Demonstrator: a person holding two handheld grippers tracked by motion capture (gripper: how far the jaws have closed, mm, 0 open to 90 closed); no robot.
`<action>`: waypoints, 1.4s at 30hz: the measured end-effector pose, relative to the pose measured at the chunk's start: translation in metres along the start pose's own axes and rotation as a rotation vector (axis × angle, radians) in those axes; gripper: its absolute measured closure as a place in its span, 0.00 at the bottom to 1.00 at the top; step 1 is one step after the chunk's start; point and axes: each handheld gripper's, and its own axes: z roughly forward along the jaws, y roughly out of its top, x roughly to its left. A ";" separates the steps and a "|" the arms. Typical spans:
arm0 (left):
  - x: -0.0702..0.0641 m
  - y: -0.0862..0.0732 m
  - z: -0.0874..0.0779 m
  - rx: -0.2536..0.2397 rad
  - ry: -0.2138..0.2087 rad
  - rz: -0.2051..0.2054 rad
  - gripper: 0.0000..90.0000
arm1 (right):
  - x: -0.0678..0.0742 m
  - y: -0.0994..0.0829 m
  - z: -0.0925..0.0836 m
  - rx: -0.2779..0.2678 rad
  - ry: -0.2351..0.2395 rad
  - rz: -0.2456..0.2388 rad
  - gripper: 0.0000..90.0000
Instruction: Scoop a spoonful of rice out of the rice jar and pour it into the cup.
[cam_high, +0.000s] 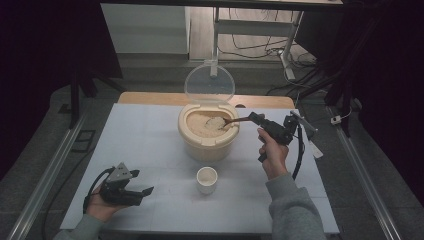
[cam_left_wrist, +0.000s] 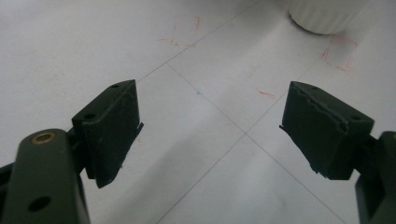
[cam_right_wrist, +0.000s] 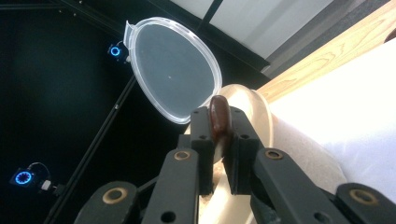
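Scooping is in hand: right gripper (cam_high: 256, 118), clenched on the brown spoon (cam_high: 235, 120), dips its bowl into the grain in the cream tub (cam_high: 207, 145). Next, I judge, comes a level carry to the white cup (cam_high: 207, 180) at the tub's six o'clock. Left gripper (cam_left_wrist: 210, 126) rests released at eight o'clock; the right gripper view alone shows the handle pinched between the pads.

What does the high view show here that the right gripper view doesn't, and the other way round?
High view alone: the spoon's bowl in the grain in the tub, the white cup in front of it, and the left gripper resting open low on the mat.
Right gripper view alone: the close grip, jaws pressed on the brown spoon handle, plus two blue ring lights in the dark.
Both: the right gripper, the tub, its raised clear lid and the mat.
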 end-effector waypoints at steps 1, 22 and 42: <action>0.000 0.000 0.000 0.000 0.000 0.001 0.21 | 0.000 0.000 0.000 0.000 -0.001 0.009 0.93; 0.000 0.000 0.001 0.006 0.002 0.006 0.21 | 0.002 0.005 -0.007 0.007 0.028 0.066 0.93; 0.000 0.000 0.001 0.004 0.001 0.005 0.21 | 0.012 0.001 -0.019 0.057 0.064 0.055 0.93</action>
